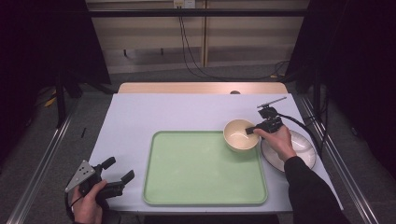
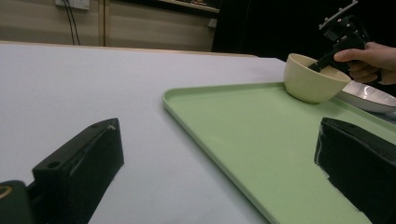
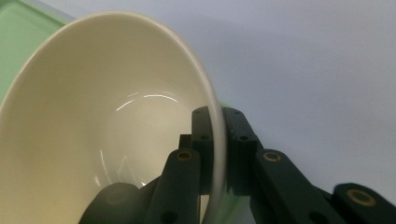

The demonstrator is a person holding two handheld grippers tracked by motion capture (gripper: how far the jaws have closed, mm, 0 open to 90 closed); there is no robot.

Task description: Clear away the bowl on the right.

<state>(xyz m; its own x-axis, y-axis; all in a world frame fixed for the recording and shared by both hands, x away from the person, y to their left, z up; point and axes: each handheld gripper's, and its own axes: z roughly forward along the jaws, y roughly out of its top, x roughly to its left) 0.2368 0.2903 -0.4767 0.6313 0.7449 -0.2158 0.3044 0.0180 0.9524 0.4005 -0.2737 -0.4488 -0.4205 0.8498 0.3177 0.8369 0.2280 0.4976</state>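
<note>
Bowl point(image 1: 240, 135): cream, sits at far right corner of green tray point(image 1: 205, 196), beside white plate point(image 1: 299, 156). Right gripper point(image 1: 252, 130) clamped on bowl rim, one jaw inside, one outside: wall pinch controls tilt. Left gripper point(image 1: 119, 170) idle near table point(image 1: 140, 112) edge, jaws spread, empty, clear of workspace.

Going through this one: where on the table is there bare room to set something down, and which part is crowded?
Most of the green tray is bare, left of and in front of the cream bowl at its far right corner. The white table is bare beyond and left of the tray. The right edge is crowded: the right tool clamps the bowl's rim beside the white plate.
</note>
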